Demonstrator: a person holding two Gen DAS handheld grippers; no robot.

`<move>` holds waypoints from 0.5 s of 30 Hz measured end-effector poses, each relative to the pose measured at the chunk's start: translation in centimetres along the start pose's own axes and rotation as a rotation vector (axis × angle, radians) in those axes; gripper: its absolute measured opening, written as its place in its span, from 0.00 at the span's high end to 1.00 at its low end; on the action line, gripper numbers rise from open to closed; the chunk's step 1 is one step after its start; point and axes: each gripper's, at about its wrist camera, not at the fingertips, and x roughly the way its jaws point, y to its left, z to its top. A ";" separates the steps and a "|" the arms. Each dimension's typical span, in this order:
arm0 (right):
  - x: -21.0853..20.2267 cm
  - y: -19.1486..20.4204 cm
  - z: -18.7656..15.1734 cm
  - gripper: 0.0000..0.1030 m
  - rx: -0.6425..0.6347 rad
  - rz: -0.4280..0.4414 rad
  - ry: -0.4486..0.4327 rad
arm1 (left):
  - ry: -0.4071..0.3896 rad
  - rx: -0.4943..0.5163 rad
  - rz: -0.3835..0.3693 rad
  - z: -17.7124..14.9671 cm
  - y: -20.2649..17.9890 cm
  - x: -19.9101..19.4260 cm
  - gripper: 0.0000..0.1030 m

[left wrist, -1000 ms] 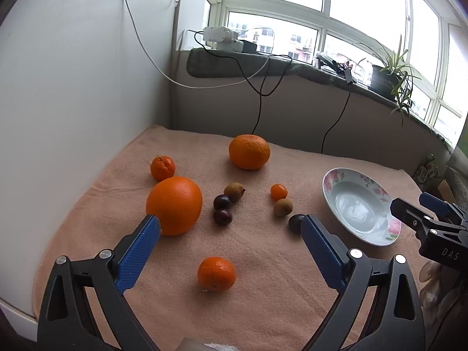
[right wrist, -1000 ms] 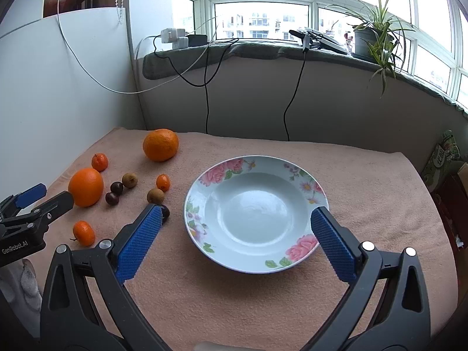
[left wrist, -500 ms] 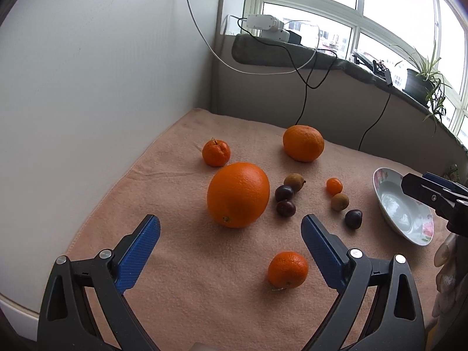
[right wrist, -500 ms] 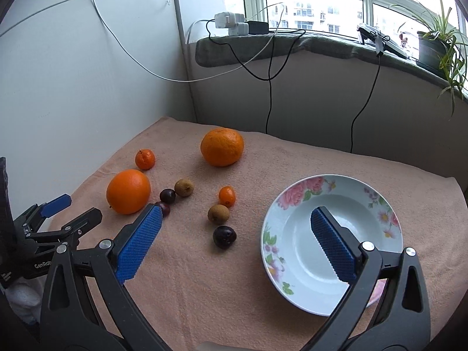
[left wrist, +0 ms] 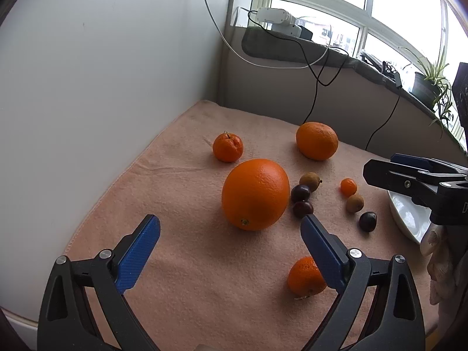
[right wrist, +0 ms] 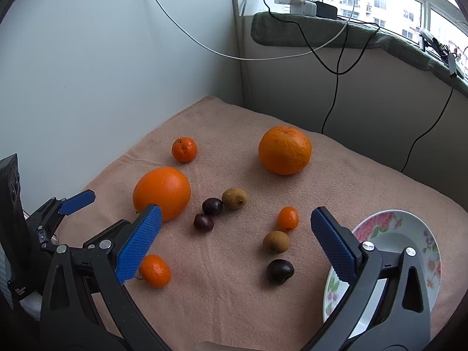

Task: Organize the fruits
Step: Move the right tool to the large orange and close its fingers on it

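The big orange (left wrist: 255, 194) at frame centre may roll away if your left tongs (left wrist: 231, 235), spread wide and empty, nudge it.

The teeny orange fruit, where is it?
In the right wrist view the tiny orange fruit sits on the pink towel, just behind a brown fruit and left of the flowered plate.

On the pink towel (right wrist: 239, 307) lie two large oranges, one nearer the wall (right wrist: 161, 193) and one farther back (right wrist: 285, 150). There are two mandarins, one at the back (right wrist: 184, 149) and one at the front (right wrist: 155, 271), and one tiny kumquat (right wrist: 288, 218). Two brown fruits (right wrist: 234, 198) (right wrist: 276, 242) and three dark plums (right wrist: 212, 206) (right wrist: 204, 222) (right wrist: 280, 271) complete the fruit. One flowered plate (right wrist: 409, 228) stands at the right.
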 end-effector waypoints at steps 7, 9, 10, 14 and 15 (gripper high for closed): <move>2.2 1.1 0.8 0.00 -0.016 0.083 0.048 | 0.016 -0.021 -0.021 -0.1 0.7 0.7 0.06; 2.6 1.3 0.9 0.01 -0.018 0.110 0.058 | 0.024 -0.030 -0.032 -0.1 0.9 1.0 0.07; 2.9 1.4 0.9 0.02 -0.017 0.125 0.066 | 0.027 -0.034 -0.037 -0.1 1.0 1.1 0.08; 4.0 1.9 0.9 0.06 -0.013 0.173 0.096 | 0.044 -0.054 -0.072 -0.1 1.2 1.5 0.10; 4.3 2.1 0.9 0.06 -0.019 0.182 0.101 | 0.046 -0.058 -0.077 -0.1 1.3 1.6 0.10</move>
